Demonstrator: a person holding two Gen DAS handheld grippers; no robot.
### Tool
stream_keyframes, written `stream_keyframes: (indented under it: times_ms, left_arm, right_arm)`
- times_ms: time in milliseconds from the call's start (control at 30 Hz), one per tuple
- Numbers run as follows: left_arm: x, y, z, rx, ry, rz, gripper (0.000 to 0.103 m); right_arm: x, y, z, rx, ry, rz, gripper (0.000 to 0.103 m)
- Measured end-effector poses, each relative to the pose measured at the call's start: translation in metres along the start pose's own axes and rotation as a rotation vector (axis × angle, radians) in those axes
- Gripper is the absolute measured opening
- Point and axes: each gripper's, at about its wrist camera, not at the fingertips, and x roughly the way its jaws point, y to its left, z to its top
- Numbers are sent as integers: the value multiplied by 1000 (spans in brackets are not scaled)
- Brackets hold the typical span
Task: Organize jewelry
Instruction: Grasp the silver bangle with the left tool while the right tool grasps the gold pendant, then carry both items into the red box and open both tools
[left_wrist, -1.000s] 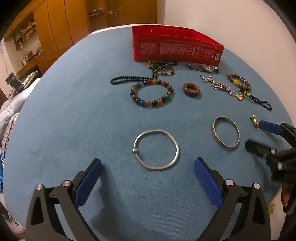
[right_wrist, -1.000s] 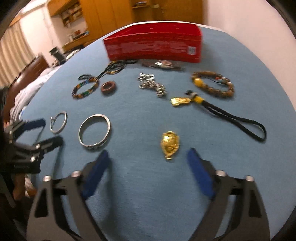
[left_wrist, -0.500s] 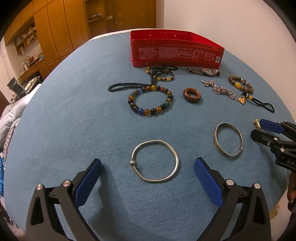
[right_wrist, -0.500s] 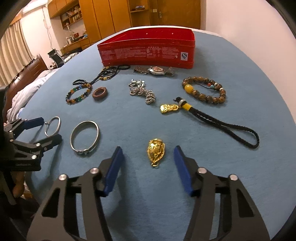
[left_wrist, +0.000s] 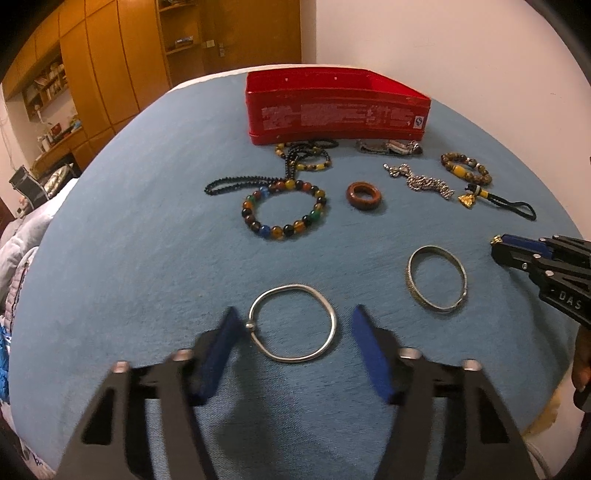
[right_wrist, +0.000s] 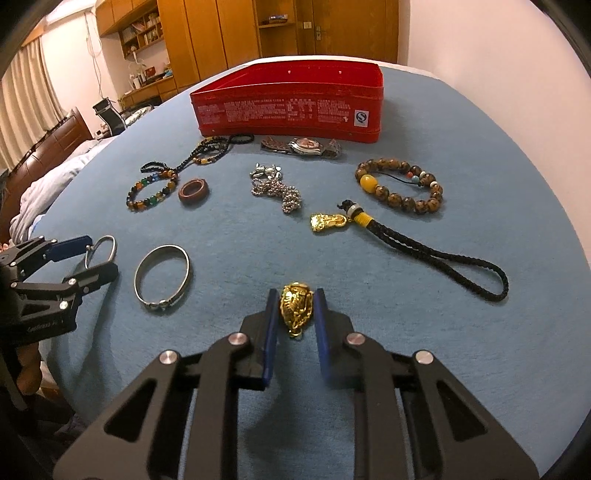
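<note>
Blue cloth-covered table fills both views, jewelry spread across it. Red tin box stands open at the far side of the table, nothing seen inside from these angles

Left tool low over the near edge, jaws closing around the thin silver bangle, which lies flat on the cloth between the blue pads; left pad looks to be at the bangle's ball clasp, right pad still apart from the rim, so not gripped yet

Right tool jaws closing on the gold pendant, which lies on the cloth between the two blue pads; pads just beside its sides, contact cannot be told for sure. In the left wrist view the right tool sits at the right edge with a speck of gold at its tip

Black braided cord with a gold charm at its end lies beyond the right tool, to the right. Wide silver bangle flat on the cloth between the two tools. Brown bead bracelet with one yellow bead is near the right side, beyond the cord. Multicolour bead bracelet sits mid-table, a black bead necklace touching its far side and running up toward the box. Wristwatch lies just in front of the box. Silver chain piled mid-table. Brown wooden ring just right of the multicolour bracelet, apart from it
</note>
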Motion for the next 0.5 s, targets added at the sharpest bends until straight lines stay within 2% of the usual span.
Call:
stream_keyframes:
  times_ms: [233,500]
  left_arm:
    - [-4,0,3,4,6,-7,50]
    - [-36,-2,17,10,-59,-19,50]
  right_arm:
    - [-3,-1,-1,10,-8,11,17]
    - [-17,-2,3,8,-33,26,17]
